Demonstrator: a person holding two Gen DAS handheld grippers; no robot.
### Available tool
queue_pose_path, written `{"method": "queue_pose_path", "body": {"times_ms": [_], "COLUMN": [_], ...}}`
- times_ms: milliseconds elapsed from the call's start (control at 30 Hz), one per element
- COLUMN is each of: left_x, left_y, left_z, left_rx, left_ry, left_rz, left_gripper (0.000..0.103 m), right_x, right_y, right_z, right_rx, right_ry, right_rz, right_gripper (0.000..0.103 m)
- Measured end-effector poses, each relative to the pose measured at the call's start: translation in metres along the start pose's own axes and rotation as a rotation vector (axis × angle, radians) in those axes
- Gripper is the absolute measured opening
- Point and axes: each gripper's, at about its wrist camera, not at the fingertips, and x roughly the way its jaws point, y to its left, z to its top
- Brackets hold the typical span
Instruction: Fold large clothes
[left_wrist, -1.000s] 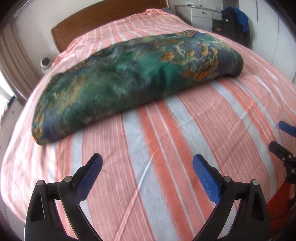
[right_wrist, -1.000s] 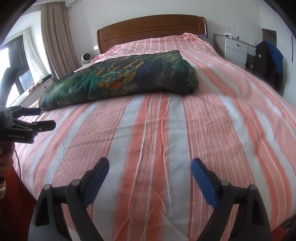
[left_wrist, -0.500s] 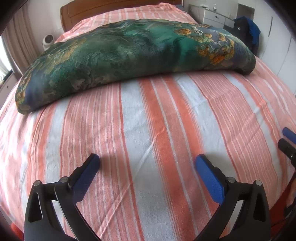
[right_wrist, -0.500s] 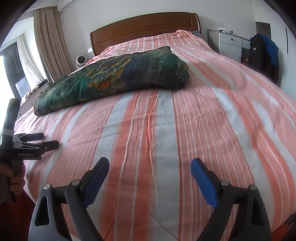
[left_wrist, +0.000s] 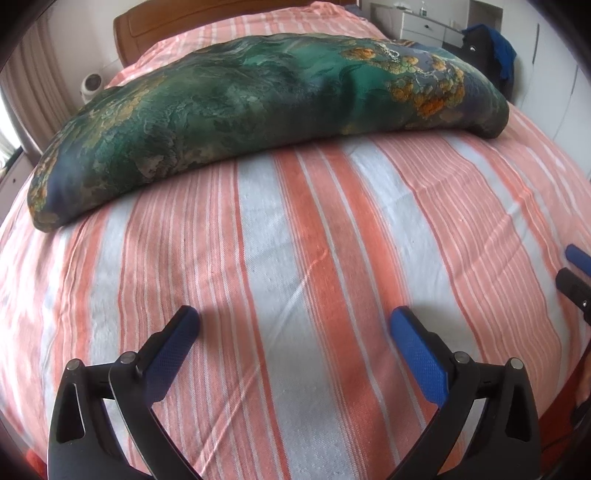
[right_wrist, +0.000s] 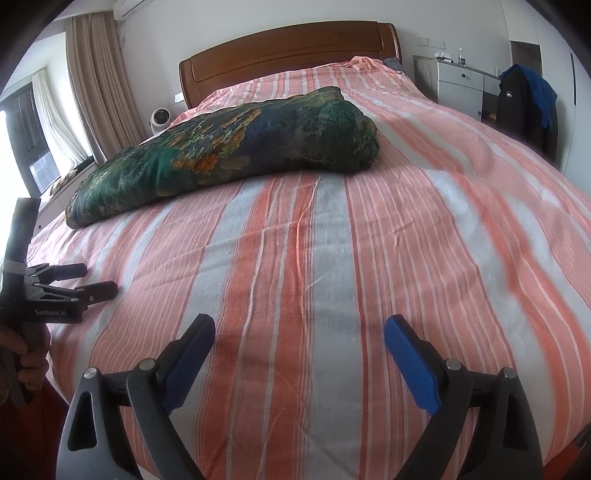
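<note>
A large green, blue and orange patterned cloth (left_wrist: 258, 107) lies folded in a long thick bundle across the middle of the bed; it also shows in the right wrist view (right_wrist: 229, 151). My left gripper (left_wrist: 295, 328) is open and empty, low over the striped bedspread, well short of the cloth. My right gripper (right_wrist: 299, 332) is open and empty, near the bed's foot edge. The left gripper also shows at the left in the right wrist view (right_wrist: 96, 280), and the right gripper's tips show at the right edge of the left wrist view (left_wrist: 574, 269).
The bed (right_wrist: 424, 221) has an orange, white and grey striped cover and a wooden headboard (right_wrist: 288, 51). A small white fan (right_wrist: 160, 118) stands left of the bed. A white dresser (right_wrist: 458, 88) and a dark jacket (right_wrist: 524, 107) stand at the right.
The left gripper has moved forward and lower toward the cloth, which looks bigger and more level. The right gripper has dropped slightly. Both stayed open.
</note>
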Motion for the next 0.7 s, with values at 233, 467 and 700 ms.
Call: {"method": "queue_pose_path", "body": {"times_ms": [233, 467, 700], "left_x": [0.0016, 0.002, 0.0018], "left_y": [-0.0027, -0.0027, -0.0026], "left_z": [0.0031, 0.0033, 0.0029], "left_rx": [0.003, 0.003, 0.004], "left_ry": [0.005, 0.004, -0.001], "left_rz": [0.009, 0.009, 0.008], "left_gripper": [0.103, 0.103, 0.103], "right_x": [0.0006, 0.0008, 0.0012], "right_y": [0.0003, 0.0008, 0.0016], "right_z": [-0.0003, -0.0005, -0.0008], "right_rx": [-0.003, -0.004, -0.009], "right_ry": [0.001, 0.001, 0.002], "right_rz": [0.0, 0.0, -0.003], "right_gripper": [0.094, 0.094, 0.095]}}
